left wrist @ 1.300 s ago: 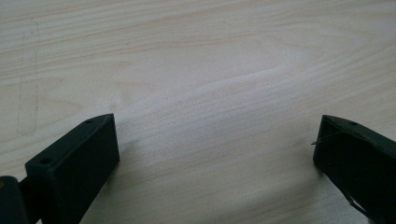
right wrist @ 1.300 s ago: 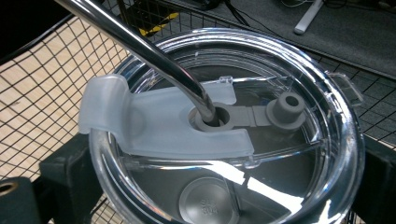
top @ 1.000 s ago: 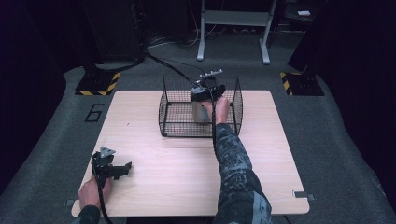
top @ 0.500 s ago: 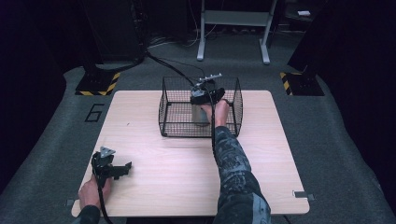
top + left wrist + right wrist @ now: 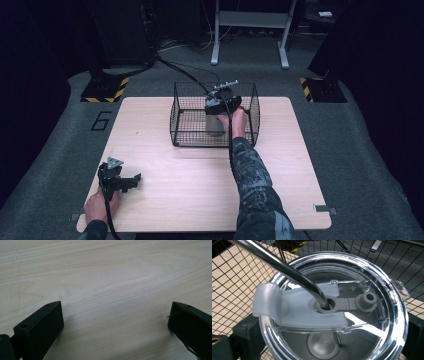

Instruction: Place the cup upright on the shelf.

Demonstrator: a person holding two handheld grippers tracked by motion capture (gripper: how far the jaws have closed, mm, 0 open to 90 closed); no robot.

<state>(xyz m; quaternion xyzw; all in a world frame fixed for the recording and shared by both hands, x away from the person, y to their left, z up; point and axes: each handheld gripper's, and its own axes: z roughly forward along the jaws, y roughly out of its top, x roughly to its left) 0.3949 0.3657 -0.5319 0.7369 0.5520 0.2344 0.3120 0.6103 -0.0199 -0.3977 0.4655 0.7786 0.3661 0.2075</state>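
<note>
A steel tumbler [image 5: 215, 124] with a clear plastic lid [image 5: 372, 322] and a metal straw [image 5: 282, 267] stands upright inside a black wire basket [image 5: 180, 116] at the back middle of the table. My right gripper [image 5: 216, 111] reaches down into the basket from above and is shut on the tumbler, with one black finger [image 5: 245, 336] pressed against each side of it. At the table's front left, my left gripper [image 5: 131, 181] rests low over the bare wood. It is open with nothing between its fingers [image 5: 42, 325].
The light wooden table [image 5: 310, 165] stands on grey carpet. Behind it are a metal frame's legs [image 5: 250, 37] and yellow-and-black striped base plates [image 5: 102, 90]. A cable [image 5: 180, 70] runs from the floor to the right gripper.
My right gripper has lowered the tumbler a little deeper into the basket. The left gripper has not moved.
</note>
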